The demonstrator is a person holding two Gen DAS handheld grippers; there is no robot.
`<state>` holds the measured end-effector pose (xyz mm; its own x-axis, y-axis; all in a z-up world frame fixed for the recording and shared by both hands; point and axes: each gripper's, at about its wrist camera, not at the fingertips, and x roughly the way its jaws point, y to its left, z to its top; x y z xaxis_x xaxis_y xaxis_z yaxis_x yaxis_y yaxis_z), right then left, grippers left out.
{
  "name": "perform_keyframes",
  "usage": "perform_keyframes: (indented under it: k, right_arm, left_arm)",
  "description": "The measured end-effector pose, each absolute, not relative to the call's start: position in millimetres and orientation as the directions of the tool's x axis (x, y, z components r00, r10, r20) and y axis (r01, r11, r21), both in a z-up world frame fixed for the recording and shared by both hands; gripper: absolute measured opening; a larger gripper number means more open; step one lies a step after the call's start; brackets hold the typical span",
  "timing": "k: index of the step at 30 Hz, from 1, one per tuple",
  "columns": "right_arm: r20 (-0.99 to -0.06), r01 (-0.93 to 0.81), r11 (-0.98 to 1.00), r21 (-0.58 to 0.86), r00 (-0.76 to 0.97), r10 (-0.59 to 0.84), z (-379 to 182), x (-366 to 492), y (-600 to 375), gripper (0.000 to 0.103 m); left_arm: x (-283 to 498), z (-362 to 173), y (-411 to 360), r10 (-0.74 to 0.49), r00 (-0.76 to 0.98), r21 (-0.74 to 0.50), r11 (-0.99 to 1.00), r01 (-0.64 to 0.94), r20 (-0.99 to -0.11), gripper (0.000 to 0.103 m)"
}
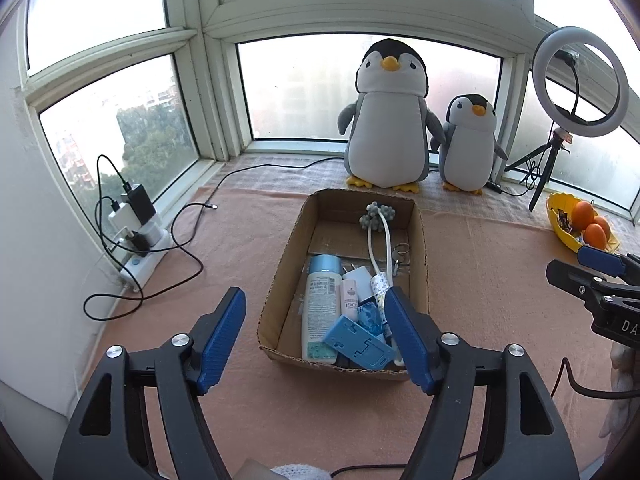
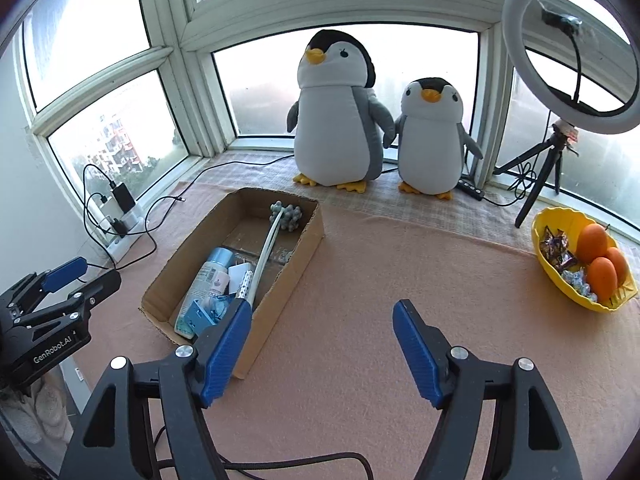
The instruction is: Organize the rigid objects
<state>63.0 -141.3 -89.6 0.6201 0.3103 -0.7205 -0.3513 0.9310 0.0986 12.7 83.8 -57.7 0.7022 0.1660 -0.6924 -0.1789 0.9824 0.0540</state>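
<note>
An open cardboard box (image 1: 285, 258) lies on a pink cloth. Inside it are a white bottle with a blue cap (image 1: 318, 312), a small pink tube (image 1: 349, 296), a white charger (image 1: 363, 280), a flat blue plastic piece (image 1: 358, 342) and a white-handled massager with grey knobs (image 1: 378, 216). My left gripper (image 1: 315, 300) hovers open above the box's near end, nothing between its blue pads. My right gripper (image 2: 322, 312) is open and empty too, over bare cloth to the right of the box (image 2: 290, 280). Each gripper shows at the edge of the other's view.
Two penguin plush toys (image 1: 386, 120) stand on the sill behind the box. A ring light on a tripod (image 2: 568, 52) and a yellow bowl of oranges and sweets (image 2: 548, 276) are at the right. A power strip with chargers and loose cables (image 1: 138, 240) lies at the left.
</note>
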Motion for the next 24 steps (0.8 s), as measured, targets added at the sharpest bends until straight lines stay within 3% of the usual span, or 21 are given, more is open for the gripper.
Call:
perform_keyframes:
  k: [6, 24]
  right_arm:
    - [-0.712, -0.299, 0.952, 0.06, 0.656, 0.251, -88, 50, -154, 0.076]
    - [-0.706, -0.302, 0.95, 0.077, 0.657, 0.265, -84, 38, -157, 0.076]
  left_arm:
    - [5, -46, 75, 0.159, 0.722, 0.056, 0.985, -0.165, -0.673, 0.077]
    - [-1, -43, 70, 0.145, 0.723, 0.039, 0.986, -0.162, -0.675, 0.077]
